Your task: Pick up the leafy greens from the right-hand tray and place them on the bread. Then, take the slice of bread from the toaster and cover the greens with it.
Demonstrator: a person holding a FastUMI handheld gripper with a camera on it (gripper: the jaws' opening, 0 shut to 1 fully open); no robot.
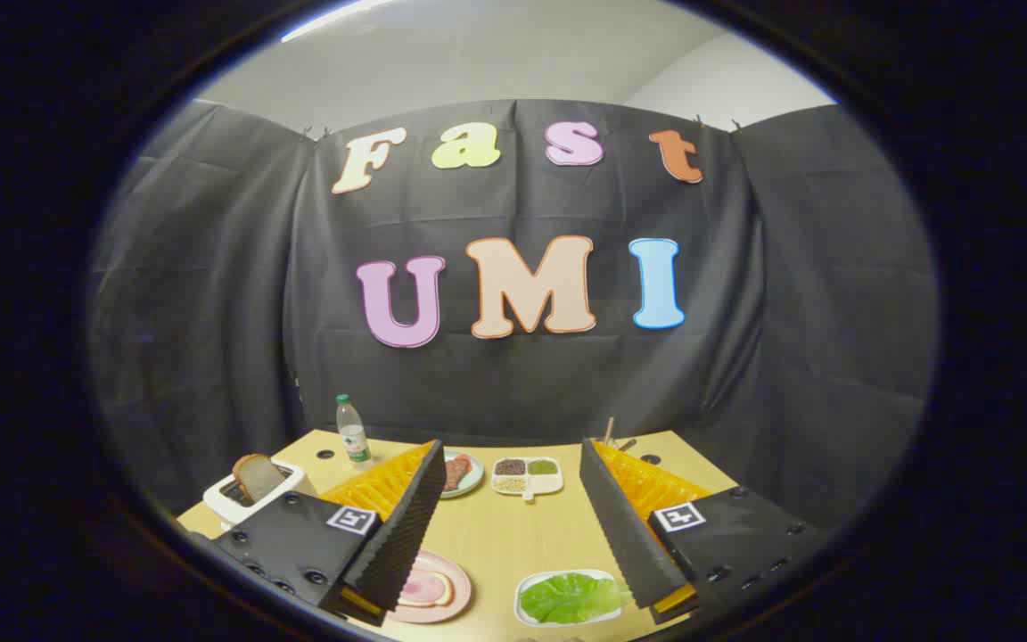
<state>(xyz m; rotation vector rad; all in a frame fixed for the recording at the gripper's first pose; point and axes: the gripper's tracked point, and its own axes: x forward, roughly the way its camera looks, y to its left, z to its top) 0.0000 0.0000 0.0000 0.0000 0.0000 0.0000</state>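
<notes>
Tongs (513, 526) held above the table (513, 535), fingers wide apart, nothing between them but bare tabletop. Left finger (406, 526) and right finger (616, 526) both angle inward toward the near edge.

Greens (571, 597) lie flat in a white tray (527, 588), near side, just inside the right finger's tip, partly tucked under it on the right. Not touched by either finger as far as can be told.

Pink plate (451, 593) near left, by the left finger's tip, partly hidden behind it. On it a round stack, looks like bread (424, 588) with a pinkish slice on top; hard to tell exactly.

Farther back, between the fingers: a white divided dish (527, 475) with small dark, green and pale fillings. Left of it a pale green plate (469, 477) with reddish food, half hidden by the left finger.

Far left: white toaster (242, 499), one slice (257, 477) sticking up out of the slot, tilted a little. Behind it, a clear bottle (352, 431) with green cap, upright, near the table's far edge.

Far right, beyond the right finger: a thin stick-like thing (608, 431) poking up, unclear what. Small dark holes in the tabletop at far left and far right.
</notes>
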